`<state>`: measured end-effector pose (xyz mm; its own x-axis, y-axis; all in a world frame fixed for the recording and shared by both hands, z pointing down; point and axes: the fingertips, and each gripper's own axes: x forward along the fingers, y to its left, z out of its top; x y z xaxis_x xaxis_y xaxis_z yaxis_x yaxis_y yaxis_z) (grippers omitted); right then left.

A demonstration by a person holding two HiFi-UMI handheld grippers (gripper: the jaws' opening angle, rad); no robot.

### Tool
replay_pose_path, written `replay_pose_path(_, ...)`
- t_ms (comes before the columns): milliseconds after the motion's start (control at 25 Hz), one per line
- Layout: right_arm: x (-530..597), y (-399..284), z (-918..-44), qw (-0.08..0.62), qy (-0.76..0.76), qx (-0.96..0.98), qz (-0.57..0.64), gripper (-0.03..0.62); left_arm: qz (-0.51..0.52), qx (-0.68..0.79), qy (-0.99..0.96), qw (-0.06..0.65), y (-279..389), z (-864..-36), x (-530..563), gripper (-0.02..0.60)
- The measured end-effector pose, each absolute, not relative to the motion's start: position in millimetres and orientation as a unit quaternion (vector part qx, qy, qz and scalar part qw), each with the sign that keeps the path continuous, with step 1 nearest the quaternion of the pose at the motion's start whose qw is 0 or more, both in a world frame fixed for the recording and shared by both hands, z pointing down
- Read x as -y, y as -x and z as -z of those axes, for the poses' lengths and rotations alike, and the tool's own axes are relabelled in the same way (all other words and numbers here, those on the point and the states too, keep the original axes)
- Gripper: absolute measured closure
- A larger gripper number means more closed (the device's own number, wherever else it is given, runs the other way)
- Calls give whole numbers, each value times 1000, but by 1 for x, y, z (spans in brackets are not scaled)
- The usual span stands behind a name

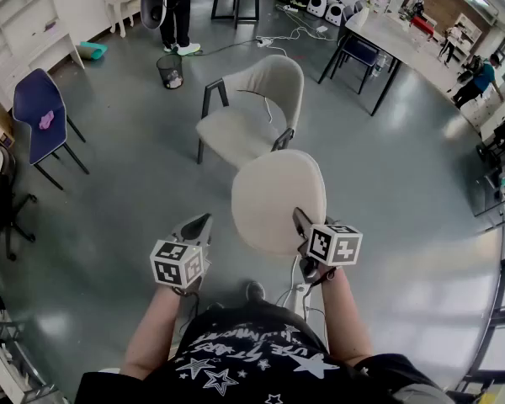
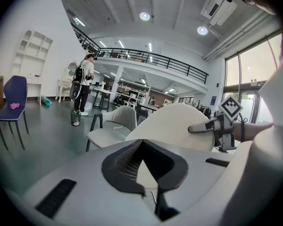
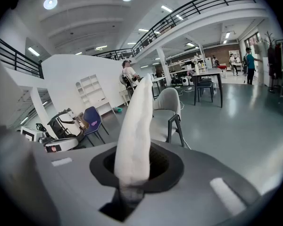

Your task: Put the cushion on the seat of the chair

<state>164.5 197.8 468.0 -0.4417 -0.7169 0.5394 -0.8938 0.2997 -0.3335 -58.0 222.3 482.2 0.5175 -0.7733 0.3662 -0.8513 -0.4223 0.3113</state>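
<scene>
A beige rounded cushion hangs in the air in front of me, held by its right edge. My right gripper is shut on that edge; in the right gripper view the cushion rises edge-on from between the jaws. My left gripper is to the left of the cushion, apart from it, shut with nothing in it. The beige chair with dark legs stands just beyond the cushion, its seat bare. It also shows in the left gripper view and behind the cushion in the right gripper view.
A blue chair with a pink item stands at the left. A mesh wastebasket and a standing person are beyond the beige chair. A long table with a dark chair is at the back right. Cables trail on the grey floor.
</scene>
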Motion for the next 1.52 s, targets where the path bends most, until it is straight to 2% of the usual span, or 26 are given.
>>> replay_pose_path(720,-233,-134,-460,173,-514,791,-283,536,-64,475,-847,229,80,-472,-252,574)
replay_pose_path(1080,-261,-105,-470,158,-528,779,-298,534,-65,477,-842,243,121,-490,-291,574)
replay_pose_path(1200,-267,-99,-481,173,-525,774,-308,534,-64,474,-840,258,127,-502,-300,574)
replay_pose_path(1520,-224,-81,-500,182,-520,772,-318,534,-71,494,-821,278,151,-523,-280,574)
